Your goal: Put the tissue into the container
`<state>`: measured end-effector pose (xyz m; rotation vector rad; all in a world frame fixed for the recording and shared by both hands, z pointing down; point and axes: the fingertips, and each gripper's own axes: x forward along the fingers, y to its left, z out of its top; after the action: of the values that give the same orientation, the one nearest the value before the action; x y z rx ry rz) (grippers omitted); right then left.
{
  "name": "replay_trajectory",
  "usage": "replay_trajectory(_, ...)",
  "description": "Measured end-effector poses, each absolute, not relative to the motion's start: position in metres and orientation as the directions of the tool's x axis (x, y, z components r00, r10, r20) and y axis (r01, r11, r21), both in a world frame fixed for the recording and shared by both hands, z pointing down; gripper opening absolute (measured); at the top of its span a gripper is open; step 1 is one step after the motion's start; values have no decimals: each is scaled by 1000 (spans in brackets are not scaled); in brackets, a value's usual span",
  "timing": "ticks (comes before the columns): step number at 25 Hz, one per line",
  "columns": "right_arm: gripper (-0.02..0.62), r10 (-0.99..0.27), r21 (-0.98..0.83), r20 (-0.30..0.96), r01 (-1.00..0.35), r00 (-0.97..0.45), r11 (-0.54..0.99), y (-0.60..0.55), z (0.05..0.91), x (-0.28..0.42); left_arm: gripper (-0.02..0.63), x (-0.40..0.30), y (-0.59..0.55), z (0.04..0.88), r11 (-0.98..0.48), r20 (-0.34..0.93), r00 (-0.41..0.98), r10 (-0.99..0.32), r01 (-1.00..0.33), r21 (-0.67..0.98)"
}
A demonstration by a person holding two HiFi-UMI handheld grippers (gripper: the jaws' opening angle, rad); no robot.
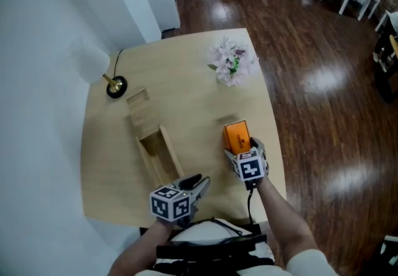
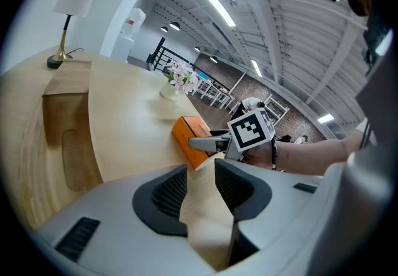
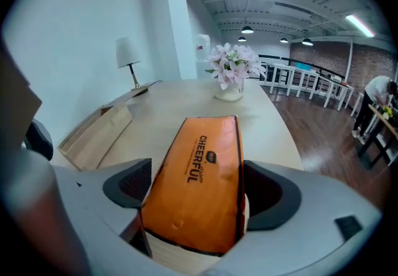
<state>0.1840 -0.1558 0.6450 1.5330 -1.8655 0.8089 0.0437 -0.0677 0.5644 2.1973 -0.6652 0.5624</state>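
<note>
Table (image 1: 186, 91) | tissue pack (image 1: 236, 135) near right edge, right gripper (image 3: 195, 189) clamping | container (image 1: 170, 153) left

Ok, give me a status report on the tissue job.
Left tongs open, empty. Right tongs shut on orange tissue pack. Wooden container open, left of pack. Nothing seen between them.

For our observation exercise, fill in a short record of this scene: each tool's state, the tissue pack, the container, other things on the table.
Right tool: shut on the orange tissue pack
Left tool: open, nothing between its jaws
Container: wooden, open top, left of the pack, apart from it
Also on table: lamp, flowers
</note>
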Motion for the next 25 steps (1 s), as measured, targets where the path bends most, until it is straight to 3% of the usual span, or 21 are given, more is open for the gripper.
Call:
replay_trajectory(11, 460, -572, -136, 803, -986, -169, 101, -153, 672, 185, 143, 39, -67, 563, -572, 576, 764, -292, -622, 535)
replay_trajectory(25, 423, -639, -131, 760, -991, -121, 33, -147, 628, 196, 143, 17, -70, 543, -574, 532, 772, -349, -625, 530)
